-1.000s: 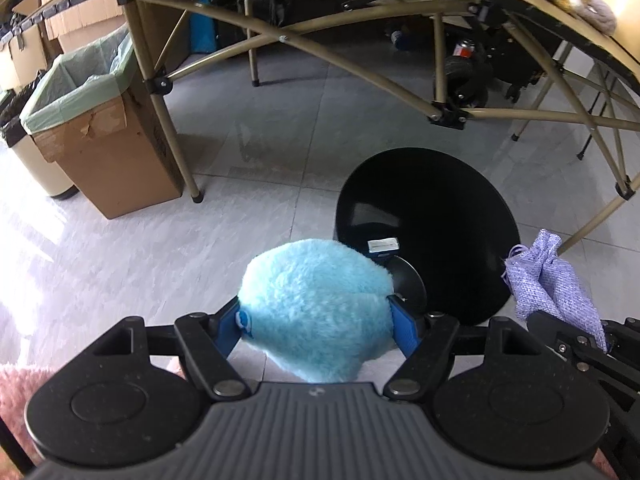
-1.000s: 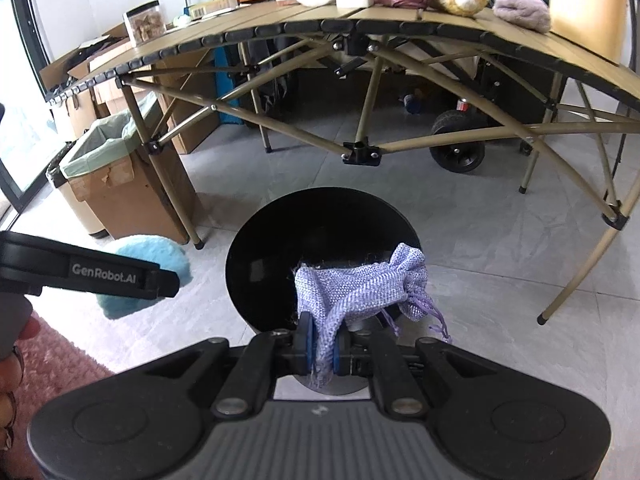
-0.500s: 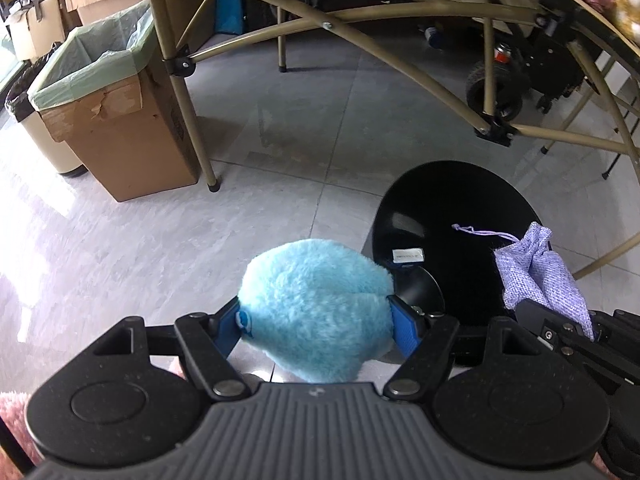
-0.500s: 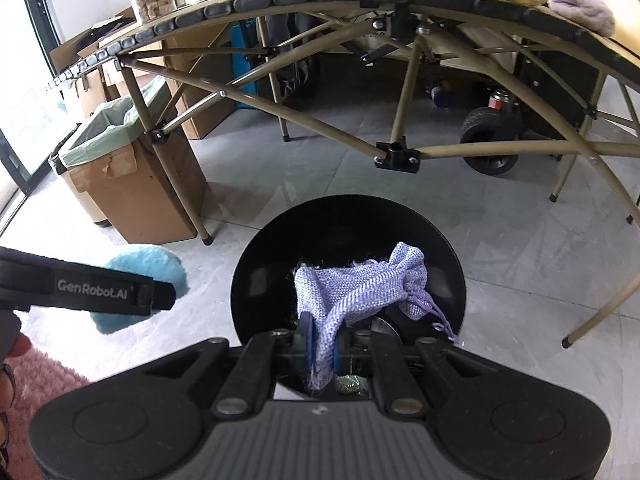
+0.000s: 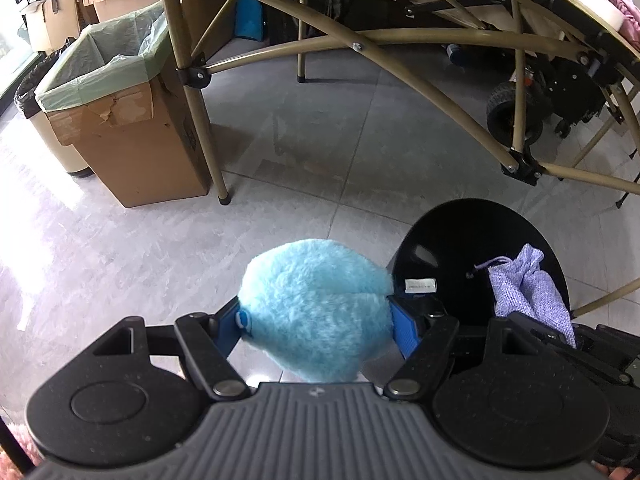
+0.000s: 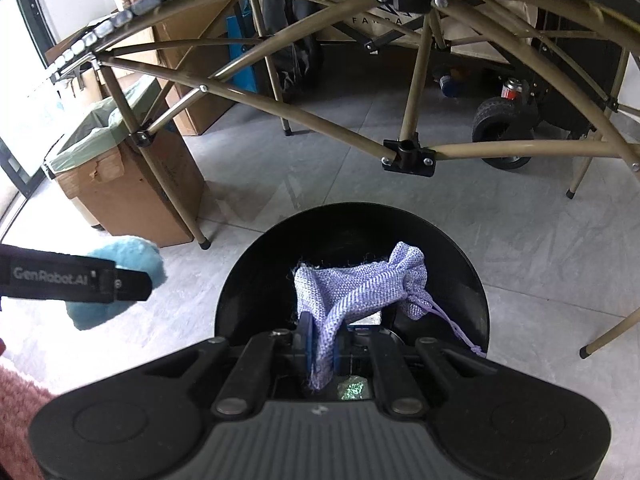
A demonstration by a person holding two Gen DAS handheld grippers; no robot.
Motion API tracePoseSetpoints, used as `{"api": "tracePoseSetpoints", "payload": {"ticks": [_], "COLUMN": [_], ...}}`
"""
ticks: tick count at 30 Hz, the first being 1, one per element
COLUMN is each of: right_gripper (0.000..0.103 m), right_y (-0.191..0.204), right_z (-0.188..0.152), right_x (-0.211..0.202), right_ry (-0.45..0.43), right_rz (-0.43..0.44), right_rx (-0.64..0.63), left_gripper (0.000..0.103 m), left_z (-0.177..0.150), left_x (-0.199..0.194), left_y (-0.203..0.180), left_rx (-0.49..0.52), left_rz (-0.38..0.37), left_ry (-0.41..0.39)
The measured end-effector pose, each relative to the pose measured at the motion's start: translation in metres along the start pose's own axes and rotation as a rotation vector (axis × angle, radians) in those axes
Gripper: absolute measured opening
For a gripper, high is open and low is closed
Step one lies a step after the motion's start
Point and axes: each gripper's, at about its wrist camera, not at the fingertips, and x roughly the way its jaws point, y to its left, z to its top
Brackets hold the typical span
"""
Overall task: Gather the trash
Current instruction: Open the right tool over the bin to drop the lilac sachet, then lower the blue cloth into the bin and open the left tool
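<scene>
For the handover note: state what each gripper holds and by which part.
Left gripper clamps the blue fluffy ball across its sides. Right gripper pinches the purple drawstring pouch by its closed bottom end.

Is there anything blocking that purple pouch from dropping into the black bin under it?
Nothing visible does. The purple pouch, pinched in the right hand-held gripper, hangs over the open mouth of the black bin, which has no lid or cover across it.
</scene>
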Motion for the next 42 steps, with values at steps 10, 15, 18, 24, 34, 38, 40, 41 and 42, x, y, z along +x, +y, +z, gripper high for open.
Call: {"api": "tracePoseSetpoints", "payload": {"ticks": [10, 15, 18, 24, 34, 38, 40, 41, 42], "right_gripper": [0.02, 0.053, 0.087, 0.103, 0.103, 0.103, 0.103, 0.103, 0.103], "right_y": [0.0, -0.003, -0.007, -0.008, -0.02, -0.03, -0.036, -0.039, -0.044], "right_z": [0.002, 0.001, 0.002, 0.003, 0.006, 0.008, 0.009, 0.009, 0.01], "right_x": [0.015, 0.019, 0.02, 0.021, 0.013, 0.005, -0.001, -0.004, -0.007], "right_ry": [0.046, 0.066, 0.083, 0.089, 0.071, 0.057, 0.044, 0.039, 0.034], "right_rz": [0.023, -0.018, -0.043, -0.063, -0.1, -0.114, -0.128, -0.135, -0.141], "right_rx": [0.011, 0.029, 0.035, 0.021, 0.038, 0.057, 0.066, 0.072, 0.078], "left_gripper": [0.074, 0.074, 0.074, 0.074, 0.074, 0.074, 0.074, 0.074, 0.074], "left_z": [0.002, 0.002, 0.002, 0.002, 0.002, 0.002, 0.002, 0.002, 0.002], "left_x": [0.001, 0.0, 0.0, -0.002, -0.006, -0.011, -0.013, -0.014, -0.014], "left_y": [0.001, 0.002, 0.003, 0.002, 0.0, -0.005, -0.009, -0.011, -0.013], "left_rx": [-0.005, -0.005, -0.007, -0.006, -0.004, 0.004, 0.013, 0.018, 0.022], "left_rz": [-0.006, -0.007, -0.01, -0.017, -0.045, -0.063, -0.069, -0.072, -0.074], "left_ry": [-0.004, -0.007, -0.009, -0.012, -0.018, -0.029, -0.032, -0.033, -0.033]}}
